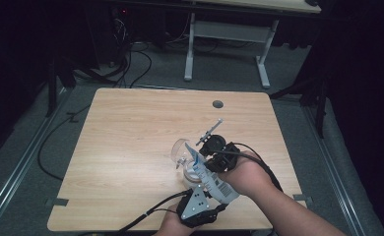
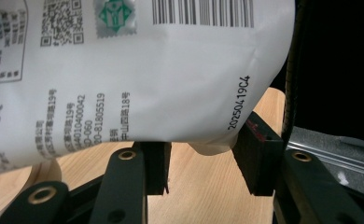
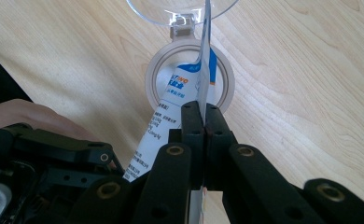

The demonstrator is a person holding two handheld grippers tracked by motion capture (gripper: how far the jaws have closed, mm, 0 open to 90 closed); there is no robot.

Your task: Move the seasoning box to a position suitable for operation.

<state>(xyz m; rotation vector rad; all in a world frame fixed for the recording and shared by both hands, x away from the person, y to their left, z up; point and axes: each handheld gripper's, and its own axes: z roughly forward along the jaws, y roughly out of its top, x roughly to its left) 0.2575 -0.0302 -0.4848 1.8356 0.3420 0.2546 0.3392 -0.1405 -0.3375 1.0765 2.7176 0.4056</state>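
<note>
a white printed pouch (image 1: 214,181) with a blue top corner and barcode is hanging tilted over an open round jar (image 3: 189,74), whose clear lid (image 1: 179,150) is standing flipped back.

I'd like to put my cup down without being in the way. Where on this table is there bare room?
The left half of the table is bare wood, as is the far strip around the small round hole. The near right is crowded: both hands hold a white pouch over a clear jar there.

White pouch (image 2: 161,70) printed 20250419C4, barcode, QR code, 20-81805519
</note>
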